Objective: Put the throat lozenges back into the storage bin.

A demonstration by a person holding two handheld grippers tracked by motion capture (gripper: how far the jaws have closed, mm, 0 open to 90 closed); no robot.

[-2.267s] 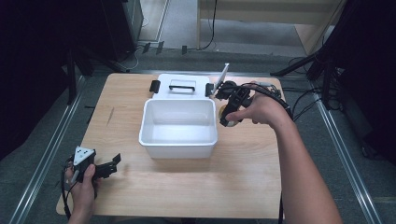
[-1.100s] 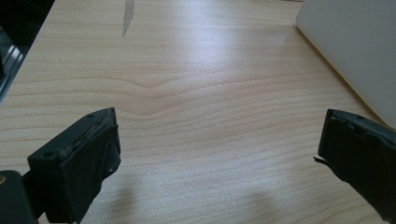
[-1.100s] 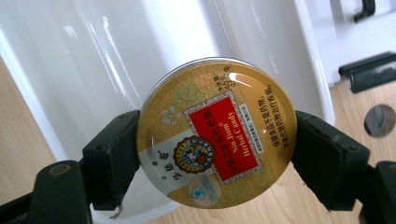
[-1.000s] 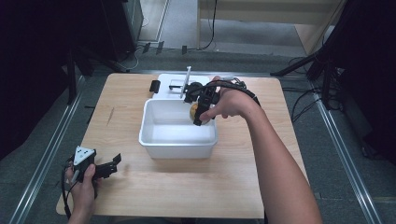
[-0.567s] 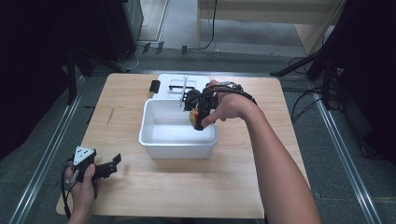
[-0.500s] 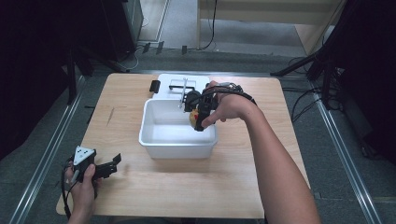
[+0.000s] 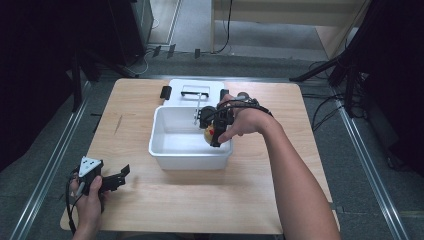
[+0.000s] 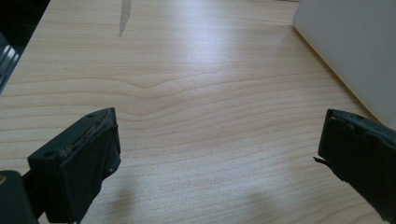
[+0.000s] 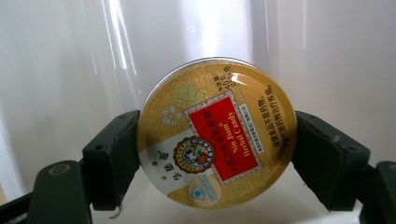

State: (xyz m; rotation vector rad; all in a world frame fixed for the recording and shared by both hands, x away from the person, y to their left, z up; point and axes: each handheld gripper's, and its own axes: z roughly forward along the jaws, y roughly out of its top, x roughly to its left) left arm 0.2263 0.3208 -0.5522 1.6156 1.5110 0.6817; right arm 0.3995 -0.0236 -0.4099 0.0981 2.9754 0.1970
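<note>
High view: a wooden table (image 7: 260, 200) carries a white plastic bin (image 7: 190, 145) near its centre, with a white lid (image 7: 192, 92) lying flat just behind it, a handle and black latches visible on the lid. The right gripper (image 7: 216, 131), held in the person's right hand (image 7: 245, 121), is lowered into the bin at its right end; a small yellow object sits between the jaws, too small here to identify. The left gripper (image 7: 117, 179) is held in the left hand (image 7: 89, 197) near the table's front left corner, well apart from the bin, a grey three-cornered plate on top.

Right gripper view: the object resolves as a round gold candy tin (image 9: 217, 133) with a red label reading "Nin Jiom Herbal Candy". Both jaw pads press against opposite sides of its rim, so the tin is firmly clamped, its printed face turned toward the camera. Behind and below it lies the bin's glossy white interior (image 9: 70, 60). Whether the tin touches the bin floor cannot be told.

Left gripper view: the two black jaws stand wide apart with nothing between them, bare wood grain of the table (image 8: 196, 116) beneath. The bin's white outer wall (image 8: 355, 46) appears at upper right, clear of the jaws.
</note>
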